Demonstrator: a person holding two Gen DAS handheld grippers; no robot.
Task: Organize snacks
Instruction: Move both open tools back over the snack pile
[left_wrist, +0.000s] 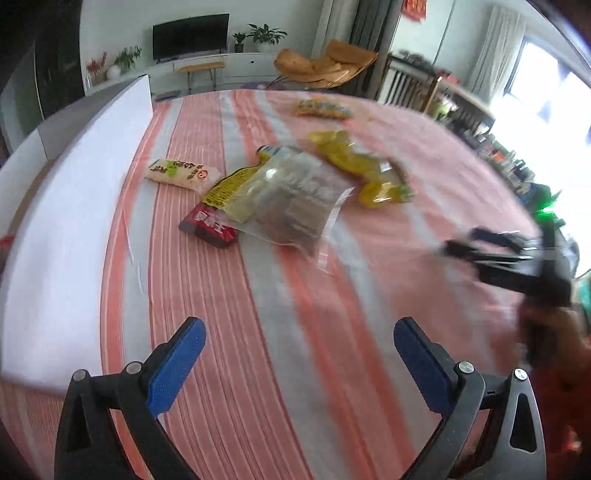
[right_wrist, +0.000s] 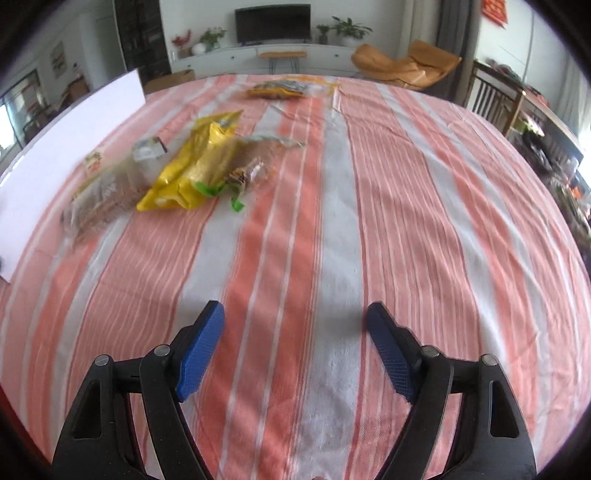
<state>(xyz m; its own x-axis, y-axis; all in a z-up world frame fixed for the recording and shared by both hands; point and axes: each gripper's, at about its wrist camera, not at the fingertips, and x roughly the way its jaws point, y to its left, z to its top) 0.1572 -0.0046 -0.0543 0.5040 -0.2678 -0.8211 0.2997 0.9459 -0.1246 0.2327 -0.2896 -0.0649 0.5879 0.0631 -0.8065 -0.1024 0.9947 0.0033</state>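
We hold the left claw (left_wrist: 299, 365) and right claw (right_wrist: 295, 347) spread and empty above the striped bench (right_wrist: 369, 221). The snacks (left_wrist: 280, 195) lie heaped ahead, unsorted; next, we judge, comes reaching for one packet.
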